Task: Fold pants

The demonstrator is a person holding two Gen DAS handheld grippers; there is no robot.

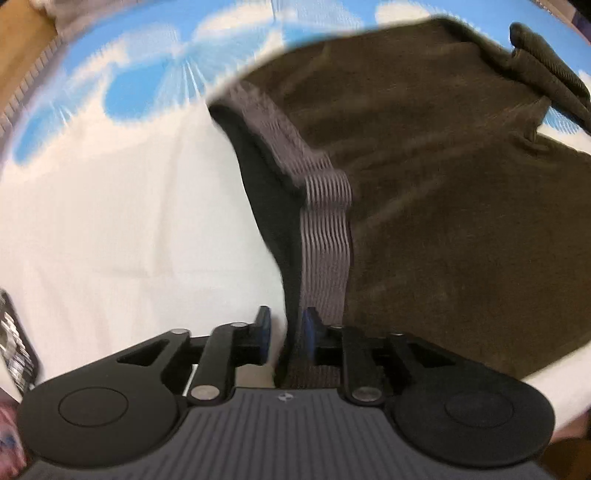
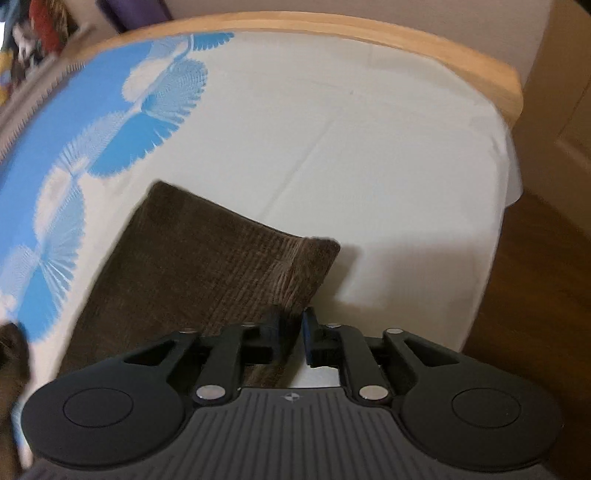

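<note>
Two grippers share one garment. The left gripper (image 1: 286, 332) has the grey ribbed waistband (image 1: 325, 236) of the brown pants (image 1: 443, 192) running up from between its pads, the band lying against one pad; the picture is blurred, so I would only say it seems pinched rather than loose, with a slim gap showing on the other side. The right gripper (image 2: 293, 332) is nearly closed on the corner of a leg hem (image 2: 310, 273), the corduroy edge caught between its narrow-set pads.

The pants lie on a bed covered by a white sheet with blue fan prints (image 2: 332, 140), a wooden bed frame (image 2: 369, 33) at the far edge. Their long axis runs from waistband to hem, so each gripper has one end, and the body of the cloth spreads ahead and to the right in the left wrist view.

My guess is that the next fold means bringing the two held ends together; neither hand is nearer the middle, and the cloth between them will sag.
</note>
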